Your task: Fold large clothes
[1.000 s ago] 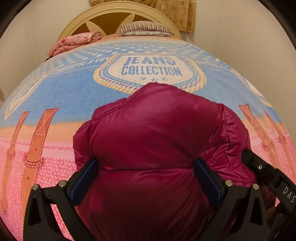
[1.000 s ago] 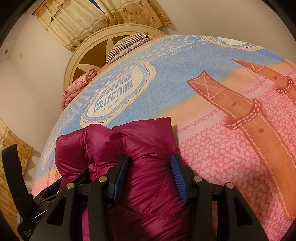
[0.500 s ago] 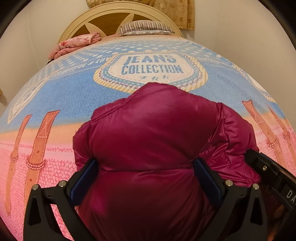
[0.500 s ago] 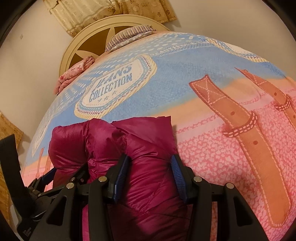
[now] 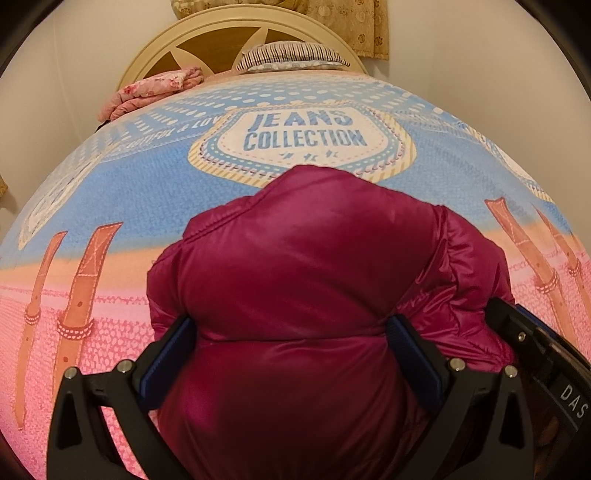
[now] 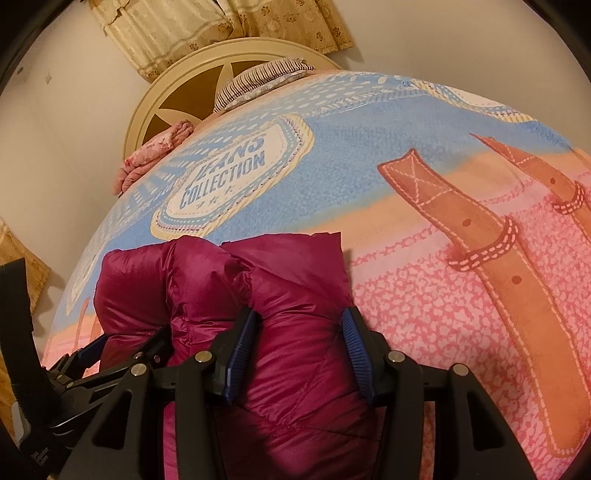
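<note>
Grippers stay put: left gripper (image 5: pixel 291 354) and right gripper (image 6: pixel 299 350) each still clamp the magenta puffer jacket (image 5: pixel 314 277). Jacket lies unmoved on the bedspread (image 5: pixel 147 184).

From my left camera I see the folded jacket (image 5: pixel 314 280) lying on the bed (image 5: pixel 110 206), close to me, between the jaws of my left gripper (image 5: pixel 291 354). My right gripper (image 6: pixel 299 350) sits on the jacket's right part, with the bed cover open to its right. Behind the jacket is the printed label (image 5: pixel 303 138). At the far end a pillow (image 5: pixel 291 57) leans on the headboard (image 5: pixel 207 37), a folded blanket (image 5: pixel 151 92) left of it, and a curtain (image 5: pixel 351 26) hangs behind.
</note>
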`<state>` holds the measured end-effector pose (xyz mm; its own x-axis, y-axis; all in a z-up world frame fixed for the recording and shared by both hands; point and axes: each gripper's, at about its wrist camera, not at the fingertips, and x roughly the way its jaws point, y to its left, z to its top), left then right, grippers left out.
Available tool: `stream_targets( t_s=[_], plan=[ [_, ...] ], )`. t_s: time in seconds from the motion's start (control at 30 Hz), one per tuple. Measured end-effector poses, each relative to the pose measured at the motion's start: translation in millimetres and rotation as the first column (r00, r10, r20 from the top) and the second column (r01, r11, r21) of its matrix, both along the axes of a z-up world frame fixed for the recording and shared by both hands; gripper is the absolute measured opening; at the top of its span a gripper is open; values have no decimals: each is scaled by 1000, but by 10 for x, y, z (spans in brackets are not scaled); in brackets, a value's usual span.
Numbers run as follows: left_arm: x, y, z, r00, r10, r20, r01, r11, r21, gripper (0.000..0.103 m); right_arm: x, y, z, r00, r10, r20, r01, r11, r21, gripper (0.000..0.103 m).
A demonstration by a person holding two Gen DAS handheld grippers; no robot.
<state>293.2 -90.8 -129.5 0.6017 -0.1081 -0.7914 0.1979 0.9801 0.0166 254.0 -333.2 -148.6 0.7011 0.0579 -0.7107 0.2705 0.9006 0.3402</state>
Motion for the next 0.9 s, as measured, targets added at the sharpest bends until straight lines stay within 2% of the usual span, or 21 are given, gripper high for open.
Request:
stream_targets(
  t_s=[0.4,0.53,0.6,0.73,0.9],
  plan=[
    [-4,-4,13,1000,-1,-5,1,1000,-1,103,-3,-21,-23,1000,5,7,-5,1000,25,51],
    [4,43,74,998,-18,-55,17,1000,-24,103,0,-47,-29,1000,14,11,-15,999,48,51],
    [-79,138,162,997,-38,-69,34,997,-68,103,14,-56,-20,1000,30,3,-30,998,53,51],
    [-443,474,337,996,-88,-15,84,985,-153,103,-40,-114,25,998,63,17,-64,994,90,51],
    [-726,829,242,996,-92,-21,84,968,-236,103,-206,-176,78,993,104,55,-110,986,125,51]
  ],
)
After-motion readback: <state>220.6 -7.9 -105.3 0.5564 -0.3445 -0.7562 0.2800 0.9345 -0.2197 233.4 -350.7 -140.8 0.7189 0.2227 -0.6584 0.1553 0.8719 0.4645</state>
